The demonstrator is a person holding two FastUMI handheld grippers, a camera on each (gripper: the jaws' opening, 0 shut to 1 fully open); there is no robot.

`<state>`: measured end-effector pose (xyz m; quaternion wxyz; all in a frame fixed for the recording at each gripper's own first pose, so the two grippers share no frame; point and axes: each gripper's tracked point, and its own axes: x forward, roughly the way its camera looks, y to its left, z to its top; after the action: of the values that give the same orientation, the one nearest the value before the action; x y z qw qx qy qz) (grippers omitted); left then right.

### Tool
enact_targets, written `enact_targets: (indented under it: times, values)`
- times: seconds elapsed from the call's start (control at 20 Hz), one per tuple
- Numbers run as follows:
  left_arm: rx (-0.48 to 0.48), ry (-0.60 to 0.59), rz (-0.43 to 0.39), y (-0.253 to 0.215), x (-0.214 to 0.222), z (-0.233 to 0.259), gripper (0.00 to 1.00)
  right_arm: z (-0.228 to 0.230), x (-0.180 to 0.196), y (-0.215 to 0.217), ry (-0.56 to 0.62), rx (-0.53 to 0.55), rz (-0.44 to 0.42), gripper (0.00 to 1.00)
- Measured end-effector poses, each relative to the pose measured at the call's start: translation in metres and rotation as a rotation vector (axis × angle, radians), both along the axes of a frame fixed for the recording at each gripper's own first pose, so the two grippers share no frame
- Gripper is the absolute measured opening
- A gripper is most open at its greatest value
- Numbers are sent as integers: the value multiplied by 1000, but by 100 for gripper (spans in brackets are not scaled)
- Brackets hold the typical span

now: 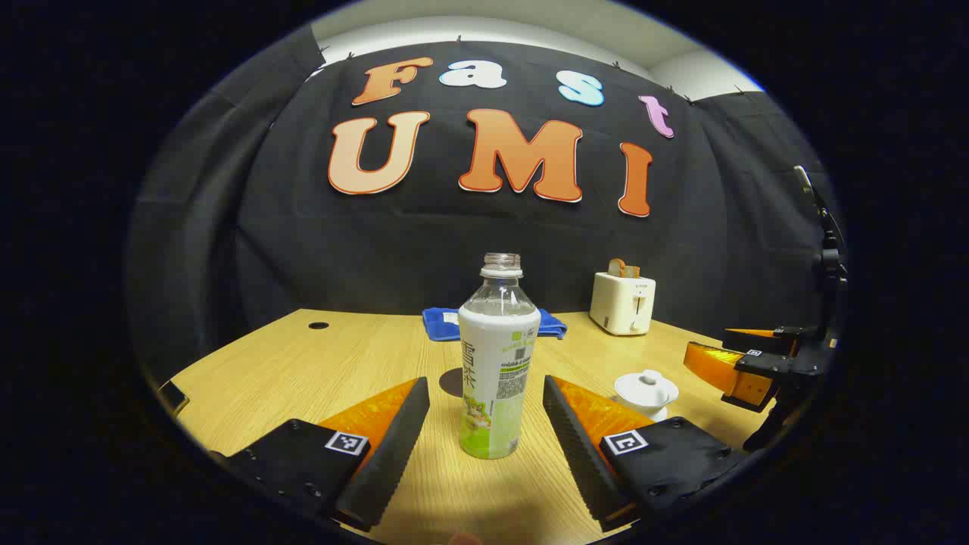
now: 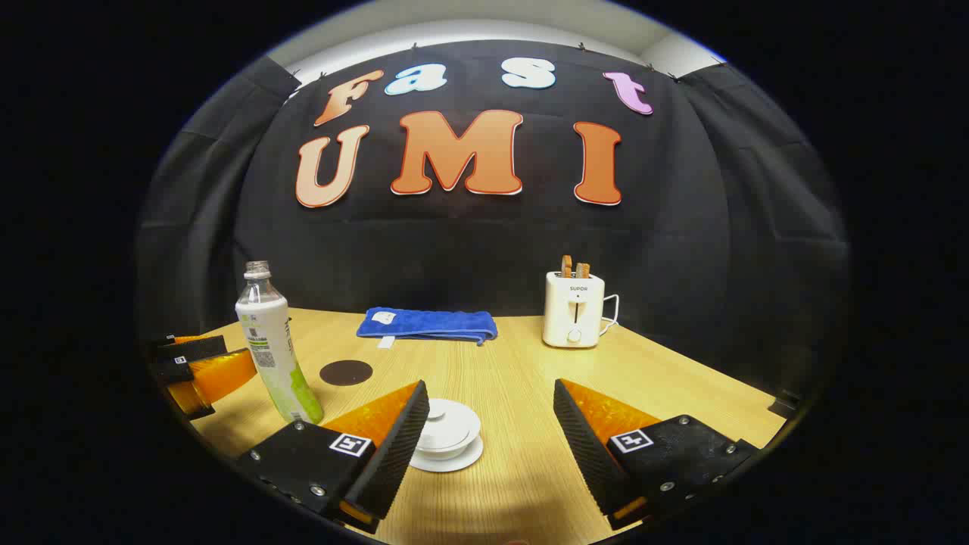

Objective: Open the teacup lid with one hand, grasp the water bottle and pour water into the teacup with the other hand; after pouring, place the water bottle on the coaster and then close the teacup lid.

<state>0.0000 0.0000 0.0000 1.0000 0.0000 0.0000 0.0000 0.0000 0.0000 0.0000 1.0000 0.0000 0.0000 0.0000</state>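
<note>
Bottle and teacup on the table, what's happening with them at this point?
Nothing is held yet. The left gripper is open with the water bottle standing uncapped between its fingers, untouched. The right gripper is open and facing the teacup, whose lid is on. The dark round coaster lies bare behind the bottle. A blue cloth and a toaster sit at the back.

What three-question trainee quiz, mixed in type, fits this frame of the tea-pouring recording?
1. True or false: the teacup lid is off the teacup.
2. What stands between the left gripper's open fingers? A) toaster B) water bottle C) blue towel
3. Fill in: the dark round coaster is ___, with nothing on it.

Key: 1 false, the lid sits on the cup. 2 B, with gaps on both sides. 3 bare.
</note>
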Motion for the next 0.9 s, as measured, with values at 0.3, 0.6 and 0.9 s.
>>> enact_targets:
  times: [0.3, 0.6, 0.9]
  values:
    - [-20, 4, 18, 8, 2, -1, 97, -6, 4, 5, 13, -16, 8, 99]
    - [-24, 11, 36, 14, 3, -6, 97, -10, 5, 7, 19, -10, 18, 99]
    - [-14, 16, 39, 15, 5, -8, 97, -11, 7, 6, 22, -10, 16, 99]
